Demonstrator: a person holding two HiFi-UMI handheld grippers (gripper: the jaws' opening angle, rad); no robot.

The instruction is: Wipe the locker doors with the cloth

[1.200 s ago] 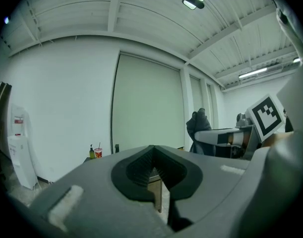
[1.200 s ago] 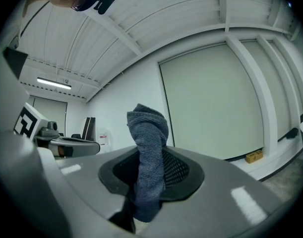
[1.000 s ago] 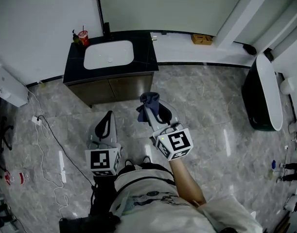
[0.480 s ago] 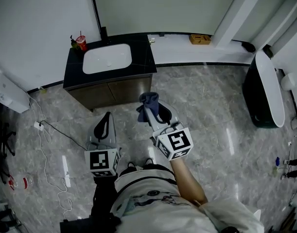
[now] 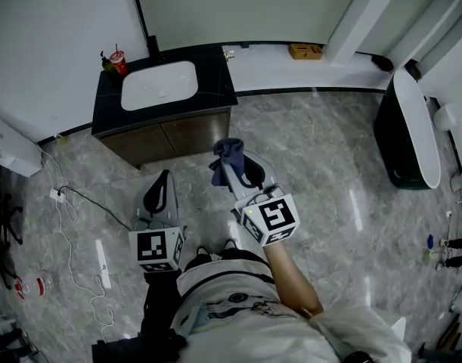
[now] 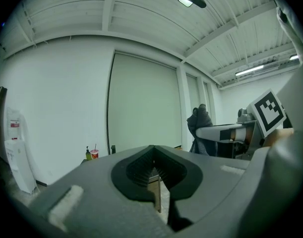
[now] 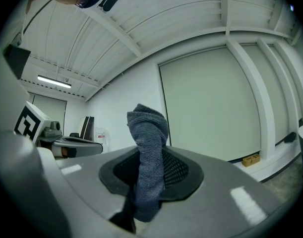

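1. Grip is the constant here. The right gripper [image 7: 150, 155] is clamped on the cloth [image 7: 148, 133], a grey-blue wad standing up out of the closed jaws, just as in the two earlier head views. The hold has neither loosened nor visibly tightened.
2. The left gripper [image 6: 152, 156] has its jaws together on nothing. In the head view it sits low and left of centre, as before.
3. What has changed is the surroundings in the head view. The black vanity [image 5: 215, 74], its white sink [image 5: 159, 89] and the red cup [image 5: 118, 59] have slid a little toward the upper left of the frame. Both grippers keep their places in front of the person's body. I read this as the person turning or stepping while carrying the cloth, not as wiping.
4. For the task, this suggests the approach is not finished. The cloth touches no surface, and I cannot identify a locker door in any view, so wiping has probably not begun.
5. Only the gripper views look along the jaws: fabric pinched in the right pair, the left pair closed and bare. The left gripper view also catches the cloth side-on at centre right, in front of a tall pale wall panel [image 6: 144, 108].
6. Only the head view shows the marble floor [image 5: 314, 172] and how far the cloth is from every wall.
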